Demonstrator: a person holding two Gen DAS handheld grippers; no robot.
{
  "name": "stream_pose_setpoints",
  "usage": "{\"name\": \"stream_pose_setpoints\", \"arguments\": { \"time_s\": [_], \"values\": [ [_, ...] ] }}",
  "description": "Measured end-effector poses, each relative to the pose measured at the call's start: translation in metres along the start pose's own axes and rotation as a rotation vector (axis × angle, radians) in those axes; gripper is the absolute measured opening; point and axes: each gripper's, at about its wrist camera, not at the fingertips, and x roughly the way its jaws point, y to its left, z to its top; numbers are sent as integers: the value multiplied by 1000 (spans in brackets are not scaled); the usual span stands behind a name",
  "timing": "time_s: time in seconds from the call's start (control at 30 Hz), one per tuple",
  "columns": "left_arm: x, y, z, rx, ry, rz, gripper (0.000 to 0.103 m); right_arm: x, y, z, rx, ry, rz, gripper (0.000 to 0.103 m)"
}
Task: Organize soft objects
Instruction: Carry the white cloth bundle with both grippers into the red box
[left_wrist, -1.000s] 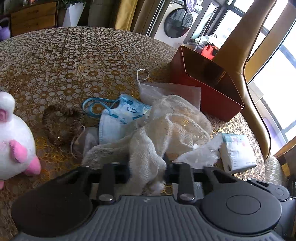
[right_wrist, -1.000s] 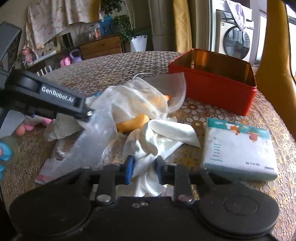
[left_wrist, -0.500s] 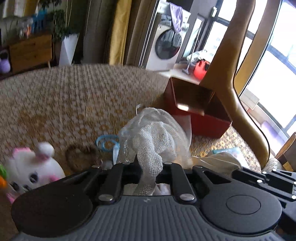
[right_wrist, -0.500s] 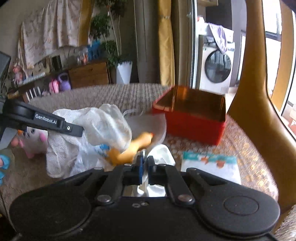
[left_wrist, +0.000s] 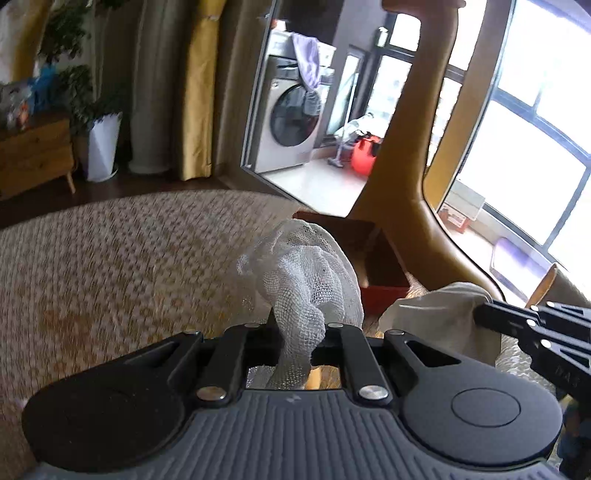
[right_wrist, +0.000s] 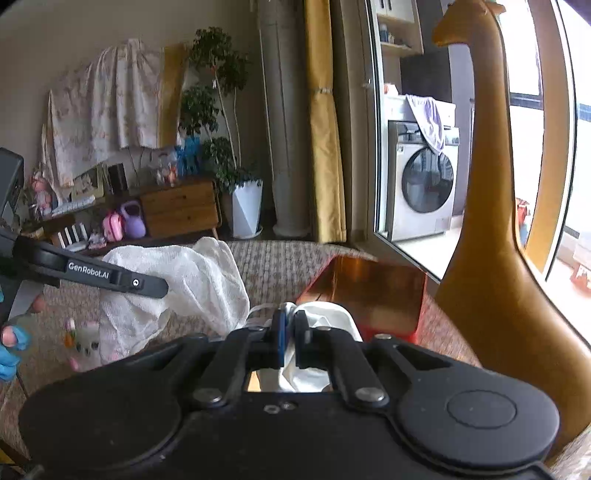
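left gripper (left_wrist: 295, 328) clamps a white gauze cloth (left_wrist: 306, 280); right gripper (right_wrist: 290, 332) pinches a smooth white cloth (right_wrist: 325, 317) above the worktop (left_wrist: 110, 258).

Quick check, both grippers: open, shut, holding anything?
Left gripper: shut on the white mesh cloth.
Right gripper: shut on the smooth white cloth.

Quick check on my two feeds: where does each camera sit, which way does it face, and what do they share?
Left wrist: on the left gripper, facing the red box; own jaws shut on gauze cloth; right gripper at right.
Right wrist: on the right gripper, same facing; jaws shut on smooth white cloth; left gripper, gloved fingers at left.
Shared: box, both cloths, washing machine.
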Motion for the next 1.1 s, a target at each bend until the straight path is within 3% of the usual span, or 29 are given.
{"name": "stream_pose_setpoints", "arguments": {
  "time_s": [0.23, 0.5, 0.8, 1.1],
  "values": [
    [12, -24, 40, 43, -26, -23, 12, 5, -14, 29, -30, -49, -52, 4],
    [53, -51, 78, 67, -25, -26, 12, 32, -34, 47, -60, -69, -119, 4],
    [123, -76, 104, 62, 6, -46, 12, 74, -58, 51, -77, -45, -164, 4],
    [209, -77, 100, 29, 74, -34, 12, 124, -80, 39, -67, 11, -164, 4]
  ]
}}
